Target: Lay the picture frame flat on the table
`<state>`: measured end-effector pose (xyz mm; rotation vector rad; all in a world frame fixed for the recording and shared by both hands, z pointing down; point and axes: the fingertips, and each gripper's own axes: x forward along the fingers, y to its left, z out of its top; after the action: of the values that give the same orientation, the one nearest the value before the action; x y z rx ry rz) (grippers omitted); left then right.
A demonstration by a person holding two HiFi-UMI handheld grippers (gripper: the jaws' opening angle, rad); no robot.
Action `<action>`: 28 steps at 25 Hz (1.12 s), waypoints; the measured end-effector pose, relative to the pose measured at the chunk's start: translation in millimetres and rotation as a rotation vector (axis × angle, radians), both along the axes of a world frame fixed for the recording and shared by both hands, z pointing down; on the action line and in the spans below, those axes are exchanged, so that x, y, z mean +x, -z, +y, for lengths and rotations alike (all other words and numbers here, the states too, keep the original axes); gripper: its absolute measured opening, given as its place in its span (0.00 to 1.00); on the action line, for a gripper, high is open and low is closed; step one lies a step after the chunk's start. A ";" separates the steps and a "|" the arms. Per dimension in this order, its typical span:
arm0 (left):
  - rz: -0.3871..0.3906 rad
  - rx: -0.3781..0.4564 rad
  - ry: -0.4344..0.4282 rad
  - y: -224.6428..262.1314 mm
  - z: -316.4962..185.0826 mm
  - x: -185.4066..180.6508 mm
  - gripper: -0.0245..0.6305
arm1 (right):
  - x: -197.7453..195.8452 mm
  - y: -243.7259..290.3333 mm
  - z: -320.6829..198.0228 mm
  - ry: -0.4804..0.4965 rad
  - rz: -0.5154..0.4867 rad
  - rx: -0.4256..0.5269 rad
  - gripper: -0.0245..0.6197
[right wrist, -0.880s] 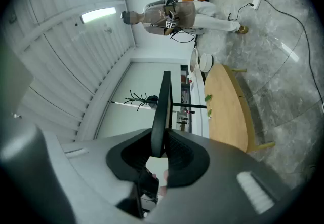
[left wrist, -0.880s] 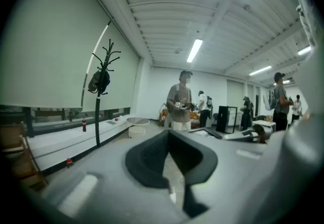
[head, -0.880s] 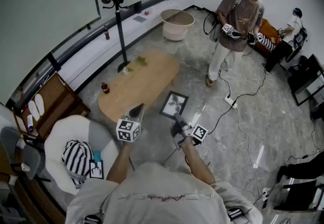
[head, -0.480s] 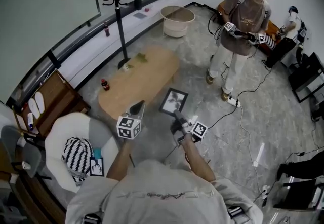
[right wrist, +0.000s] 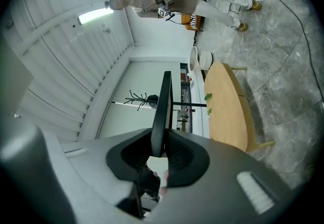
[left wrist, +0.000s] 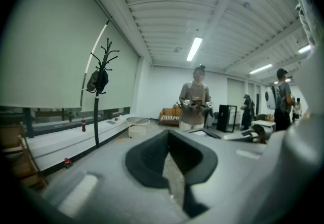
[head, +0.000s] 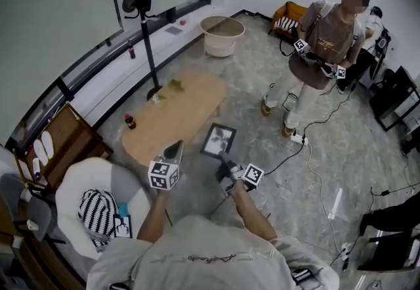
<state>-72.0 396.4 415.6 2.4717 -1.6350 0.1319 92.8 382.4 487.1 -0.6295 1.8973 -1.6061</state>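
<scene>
1. Head view: The right gripper is pinching the bottom edge of the picture frame. The frame is up in the air, tipped back so its black-and-white picture faces up. It is just beside the near end of the table and is not touching it. The left gripper is over the near edge of the table and carries nothing. A small red bottle stands on the floor close to the table's left side. A coat stand stands at the far side of the table. A person stands well away from the table, on its right.

2. Left gripper view: The left gripper has its two dark jaws closed together, and nothing is between them.

3. Right gripper view: The right gripper has its jaws squeezed onto the picture frame. They are only a little apart, as far as the thin frame lets them. The frame shows edge-on and sticks straight out past the jaws. The table lies off to one side of the frame, apart from it.
</scene>
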 end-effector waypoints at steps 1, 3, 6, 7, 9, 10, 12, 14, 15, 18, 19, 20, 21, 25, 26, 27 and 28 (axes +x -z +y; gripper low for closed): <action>-0.001 0.000 0.001 0.0 -1.7 3.4 0.04 | 2.8 0.1 -1.7 0.003 0.001 0.001 0.15; 0.000 0.000 0.004 -0.7 -5.2 11.3 0.04 | 9.6 0.0 -5.0 0.009 0.002 0.004 0.15; -0.001 0.004 0.006 0.0 -12.9 23.7 0.04 | 18.6 0.5 -11.5 0.018 -0.001 0.008 0.15; -0.002 0.006 0.007 0.9 -15.6 27.8 0.04 | 21.2 0.9 -13.5 0.022 -0.003 0.009 0.15; -0.003 0.009 0.010 2.3 -20.3 37.3 0.04 | 27.1 1.5 -16.2 0.032 -0.004 0.007 0.15; -0.003 0.009 0.011 2.7 -22.2 42.5 0.04 | 30.8 0.7 -17.2 0.037 0.001 0.003 0.15; -0.001 0.011 0.015 2.9 -25.2 51.7 0.04 | 37.1 -0.4 -18.8 0.050 0.010 0.002 0.15; -0.004 0.010 0.021 2.7 -28.0 60.5 0.04 | 42.8 0.1 -20.4 0.064 0.009 0.003 0.15; -0.007 0.011 0.023 2.7 -29.7 65.3 0.04 | 46.5 0.1 -21.7 0.069 0.010 0.003 0.15; -0.012 0.013 0.025 3.2 -36.1 76.8 0.04 | 54.4 1.2 -27.2 0.081 0.003 0.004 0.15; -0.014 0.013 0.027 2.5 -38.4 78.8 0.04 | 55.3 1.3 -29.0 0.084 -0.003 0.004 0.15; -0.016 0.011 0.029 1.4 -40.5 80.9 0.04 | 56.6 0.5 -30.6 0.088 -0.006 0.003 0.15; -0.017 0.010 0.030 0.4 -42.2 83.7 0.04 | 58.9 -0.9 -32.0 0.090 -0.006 0.000 0.15; -0.017 0.016 0.033 0.8 -48.3 92.9 0.04 | 67.9 -5.2 -40.3 0.089 -0.002 -0.004 0.15; -0.016 0.015 0.034 -0.6 -50.3 93.0 0.04 | 67.8 -5.0 -42.8 0.090 -0.004 -0.001 0.15; -0.015 0.010 0.036 -3.2 -51.8 93.0 0.04 | 67.7 -5.7 -44.6 0.091 -0.004 0.001 0.15; -0.014 0.005 0.037 -6.3 -53.0 93.5 0.04 | 68.2 -7.3 -46.0 0.092 -0.002 0.001 0.15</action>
<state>21.5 343.4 421.9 2.4488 -1.6874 0.1409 161.1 336.4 494.3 -0.5472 1.9511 -1.6617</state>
